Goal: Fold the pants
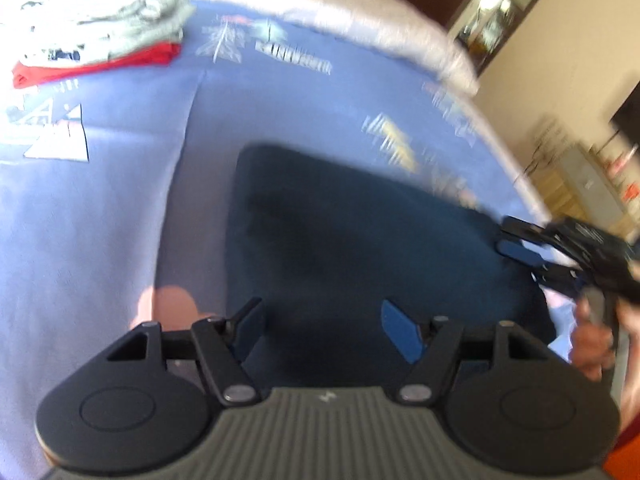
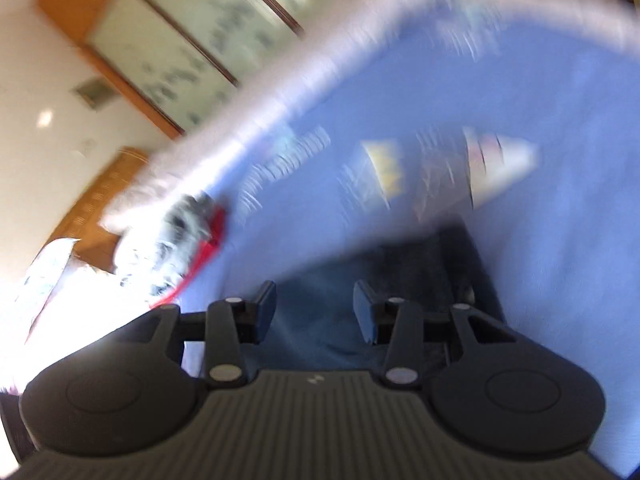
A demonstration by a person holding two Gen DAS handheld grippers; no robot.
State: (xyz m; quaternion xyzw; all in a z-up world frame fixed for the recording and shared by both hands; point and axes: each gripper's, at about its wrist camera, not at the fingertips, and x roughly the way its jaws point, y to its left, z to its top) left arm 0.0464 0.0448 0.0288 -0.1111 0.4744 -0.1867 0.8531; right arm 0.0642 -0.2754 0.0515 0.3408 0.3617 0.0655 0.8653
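Right wrist view motion-blurred: clothes pile [image 2: 180, 240] & bedsheet print [image 2: 384, 172] unreadable.

The pants [image 1: 360, 240], centre of the left wrist view, are dark navy, plain, without visible pattern. The bed sheet [image 1: 120, 200] beneath is periwinkle blue, printed with scattered white, grey and yellow geometric motifs; its border [image 1: 360, 12] along the upper edge is pale grey-white. The stack of clothes [image 1: 100, 44], upper left, shows grey and white layers over a red bottom layer. The left gripper [image 1: 324, 328] is black with blue pads and a grey ribbed body. The right gripper [image 2: 316, 312] matches: black, blue pads, grey ribbing. Wooden frames [image 2: 132, 92], upper left of the right wrist view, are orange-brown.
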